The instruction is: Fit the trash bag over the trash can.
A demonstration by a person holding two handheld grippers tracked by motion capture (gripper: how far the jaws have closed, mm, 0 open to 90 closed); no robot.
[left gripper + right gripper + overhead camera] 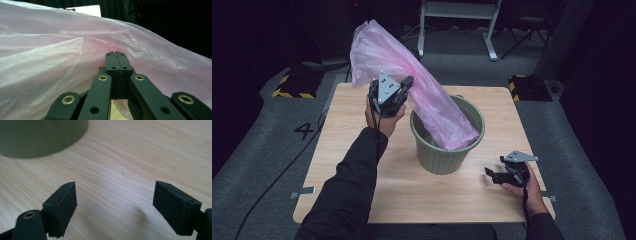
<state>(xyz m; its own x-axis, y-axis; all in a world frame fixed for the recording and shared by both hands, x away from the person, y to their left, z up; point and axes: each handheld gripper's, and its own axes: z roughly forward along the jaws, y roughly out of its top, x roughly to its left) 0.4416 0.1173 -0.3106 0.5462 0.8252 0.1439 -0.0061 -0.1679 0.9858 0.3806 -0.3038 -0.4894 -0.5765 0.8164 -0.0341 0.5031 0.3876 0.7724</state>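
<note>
The high view is looking forward and down over the wooden table (422,195). Each gripper view is sitting close behind its jaws; the right one is sharing the green bin (37,137), upper left.

A pale wooden desk (362,165) is standing on grey carpeted floor (257,145) and carrying a green ribbed bin (443,155) near its middle, while the right claw (492,175) is resting on its surface beside the near right corner.

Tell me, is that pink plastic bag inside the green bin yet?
Partly. The pink plastic bag has its lower end inside the green bin; the rest slants up, pinched by the left gripper.
</note>
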